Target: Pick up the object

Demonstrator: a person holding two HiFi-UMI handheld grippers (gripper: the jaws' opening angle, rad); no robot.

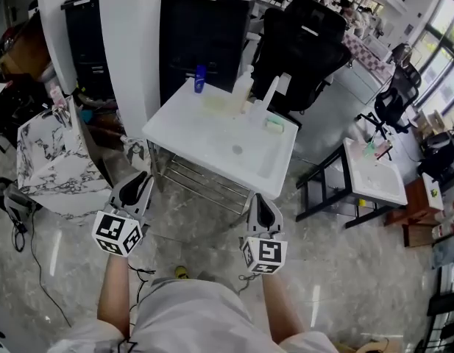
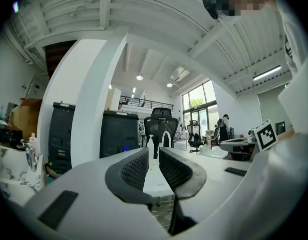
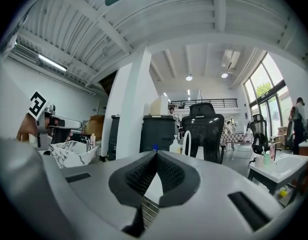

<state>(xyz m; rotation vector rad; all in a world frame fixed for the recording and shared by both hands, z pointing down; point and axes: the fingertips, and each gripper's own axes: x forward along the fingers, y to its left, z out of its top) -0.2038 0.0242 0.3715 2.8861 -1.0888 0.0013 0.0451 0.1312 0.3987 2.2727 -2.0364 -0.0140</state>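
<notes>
A: Nearest us are our left forearm (image 1: 115,293) and right forearm (image 1: 279,311), both bare, each ending in a grey two-jaw tool. What do we have farthest left?

B: Left of the left gripper (image 1: 137,184), well apart from it, a marble-patterned box (image 1: 50,160) stands on the grey floor.

A: And that gripper's jaws?

B: Its own view shows them a narrow slit apart with nothing between them. It hangs in the air short of the white rectangular sink top on a metal frame (image 1: 190,123), touching nothing.

A: Where is the thing we should pick up?

B: Everything loose sits on that sink top, ahead of both grippers and well beyond their tips. Along the far edge, left to right, we see a small blue bottle (image 1: 199,78), a white pump bottle (image 1: 243,87) and a white curved tap (image 1: 271,92). A small pale green block (image 1: 274,123) lies just this side of the tap. We cannot tell which of them is the object. None is touched.

A: The right gripper (image 1: 262,206)?

B: In its own view the jaw tips meet, with only a wedge-shaped gap lower down, and they grip nothing. The blue bottle's top shows just above the tips, far off.

A: Beyond it?

B: Past the sink top stands a black mesh office chair (image 1: 304,43). Right of the right gripper, well apart, we see a second white sink top on a black frame (image 1: 374,179).
</notes>
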